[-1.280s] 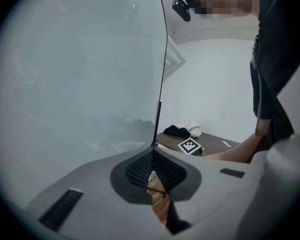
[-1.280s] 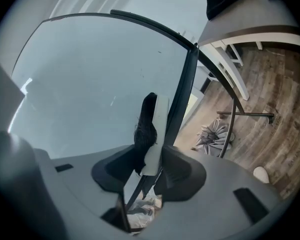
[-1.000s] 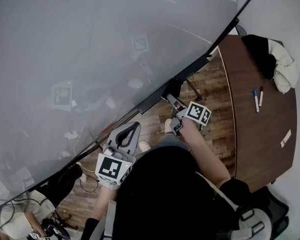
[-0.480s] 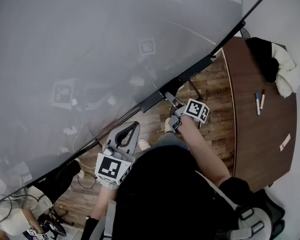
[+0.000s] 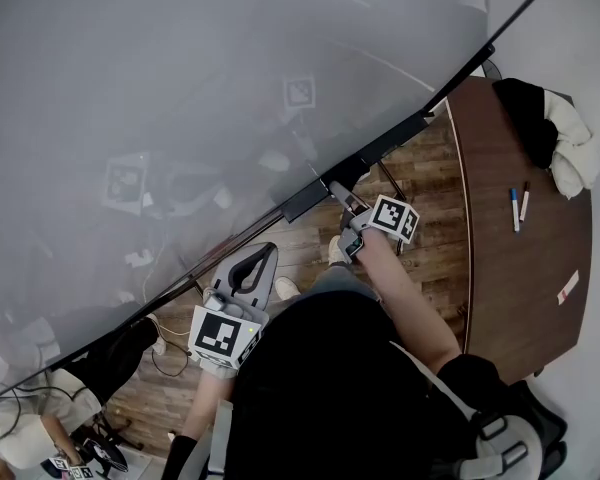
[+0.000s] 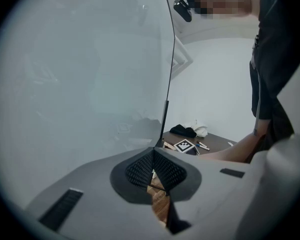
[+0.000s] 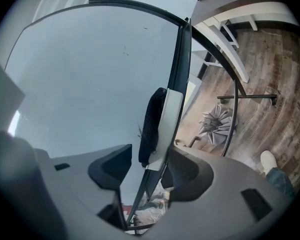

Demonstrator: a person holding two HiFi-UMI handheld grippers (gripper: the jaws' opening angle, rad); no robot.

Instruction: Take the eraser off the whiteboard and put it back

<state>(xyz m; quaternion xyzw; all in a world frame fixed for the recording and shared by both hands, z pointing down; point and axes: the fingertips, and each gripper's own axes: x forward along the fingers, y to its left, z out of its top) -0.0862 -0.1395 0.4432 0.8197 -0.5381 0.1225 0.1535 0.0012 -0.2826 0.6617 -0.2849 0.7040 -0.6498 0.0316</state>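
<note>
Eraser [image 7: 159, 124] looks back on the whiteboard [image 7: 85, 74] by its dark edge, right gripper [image 7: 147, 168] jaws just opening around it, left gripper [image 6: 155, 170] closed and empty, so only pull-away is left.

Support 1: brown table [image 5: 500, 268], curved left edge.
- far end: dark garment [image 5: 525, 108] with white cloth [image 5: 572, 153] touching it
- mid-table: two markers [image 5: 513, 208], side by side, well apart from the cloth
- nearer end, right side: small white slip [image 5: 567, 286] (print unreadable)

Support 2: plank floor [image 5: 430, 168], just left of the table. Loose cables [image 5: 170, 358] lie far left of the table.

Support 3: whiteboard [image 5: 180, 88], beyond the floor strip. The eraser [image 7: 152, 124] sits dark felt side to the board, by its dark frame.
</note>
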